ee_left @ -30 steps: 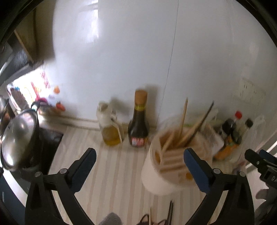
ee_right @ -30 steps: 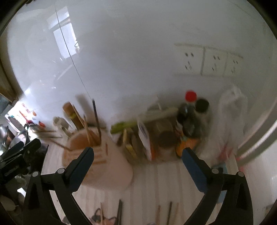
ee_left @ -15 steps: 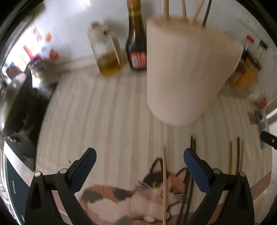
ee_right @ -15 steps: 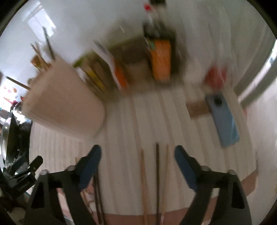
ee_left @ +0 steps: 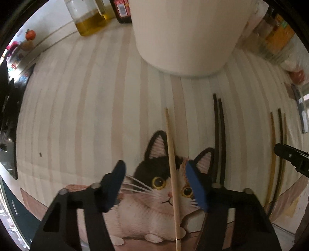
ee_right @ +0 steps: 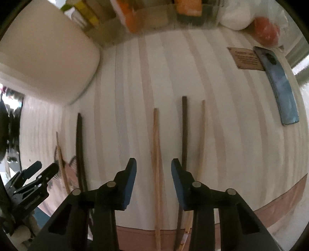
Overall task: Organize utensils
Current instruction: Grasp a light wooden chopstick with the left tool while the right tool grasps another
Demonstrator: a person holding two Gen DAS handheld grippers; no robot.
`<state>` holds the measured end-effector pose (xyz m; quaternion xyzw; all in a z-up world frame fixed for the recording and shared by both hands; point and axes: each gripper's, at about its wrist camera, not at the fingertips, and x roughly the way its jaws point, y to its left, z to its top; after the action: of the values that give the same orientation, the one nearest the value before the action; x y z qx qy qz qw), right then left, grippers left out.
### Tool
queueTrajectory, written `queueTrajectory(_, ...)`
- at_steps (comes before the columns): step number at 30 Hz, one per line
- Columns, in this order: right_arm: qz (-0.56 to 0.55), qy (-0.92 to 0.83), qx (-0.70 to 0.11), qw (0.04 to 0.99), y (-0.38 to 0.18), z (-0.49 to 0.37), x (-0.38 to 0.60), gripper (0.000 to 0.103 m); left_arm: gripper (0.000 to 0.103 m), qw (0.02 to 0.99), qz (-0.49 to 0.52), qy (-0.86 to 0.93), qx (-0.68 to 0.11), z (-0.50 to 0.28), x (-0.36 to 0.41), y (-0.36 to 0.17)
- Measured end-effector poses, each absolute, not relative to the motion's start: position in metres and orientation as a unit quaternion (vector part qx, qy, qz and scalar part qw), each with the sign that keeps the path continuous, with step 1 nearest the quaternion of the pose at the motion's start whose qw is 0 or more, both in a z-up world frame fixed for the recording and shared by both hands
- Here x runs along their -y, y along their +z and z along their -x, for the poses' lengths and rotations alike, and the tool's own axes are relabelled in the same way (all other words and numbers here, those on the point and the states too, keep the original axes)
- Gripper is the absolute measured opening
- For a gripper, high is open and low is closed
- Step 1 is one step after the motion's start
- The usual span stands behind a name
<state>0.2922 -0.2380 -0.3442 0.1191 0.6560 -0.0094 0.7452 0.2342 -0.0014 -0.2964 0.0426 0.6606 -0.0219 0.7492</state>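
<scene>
Several chopsticks lie on a striped mat with a cat picture. In the left wrist view my left gripper is open, low over the mat, astride a light wooden chopstick; two dark chopsticks lie to its right. In the right wrist view my right gripper is open, astride a light wooden chopstick; a dark chopstick and another light one lie just right of it. The cream utensil holder stands behind, also at the upper left of the right wrist view.
An oil bottle and a dark sauce bottle stand at the back left. Packets and jars line the back. A blue phone and a brown card lie at the right. The mat's front edge is close below both grippers.
Both grippers have tilted down from the wall and holder and dropped low over the mat. Each now has its jaws narrowed around a light chopstick.
</scene>
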Motion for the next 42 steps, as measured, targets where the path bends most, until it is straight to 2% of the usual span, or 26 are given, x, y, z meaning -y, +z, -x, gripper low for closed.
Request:
queueTrajectory(1,-0.113,-0.009,-0.659,0.744,-0.348,-0.292,0.236,0.036,0.046,0.747,-0.045,-0.021,-0.663,-0.234,0.003,-0.299)
queueTrajectory(2,-0.106,-0.010,-0.662,0.742,-0.351,-0.292,0.234,0.027,0.039,0.744,-0.046,-0.022,-0.667,-0.233,0.004,-0.303)
queueTrajectory(3,-0.099,-0.009,-0.664,0.741,-0.355,-0.293,0.233,0.022,0.037,0.745,-0.042,-0.024,-0.665,-0.233,0.004,-0.303)
queueTrajectory(5,-0.083,-0.013,-0.662,0.745,-0.358,-0.293,0.229,0.009,0.025,0.749,-0.040,-0.026,-0.661,-0.233,0.005,-0.302)
queueTrajectory(8,-0.071,-0.018,-0.661,0.747,-0.354,-0.294,0.226,0.007,0.011,0.753,-0.041,-0.031,-0.656,-0.234,0.003,-0.301)
queueTrajectory(10,-0.079,-0.012,-0.661,0.746,-0.351,-0.296,0.224,0.007,0.006,0.753,-0.045,-0.035,-0.655,-0.239,0.004,-0.302)
queueTrajectory(32,-0.050,0.010,-0.685,0.727,-0.332,-0.344,0.181,0.007,0.005,0.753,-0.060,-0.045,-0.654,-0.244,0.007,-0.307)
queueTrajectory(42,-0.034,0.009,-0.680,0.732,-0.361,-0.328,0.178,0.007,0.004,0.756,-0.058,-0.047,-0.651,-0.245,0.003,-0.307)
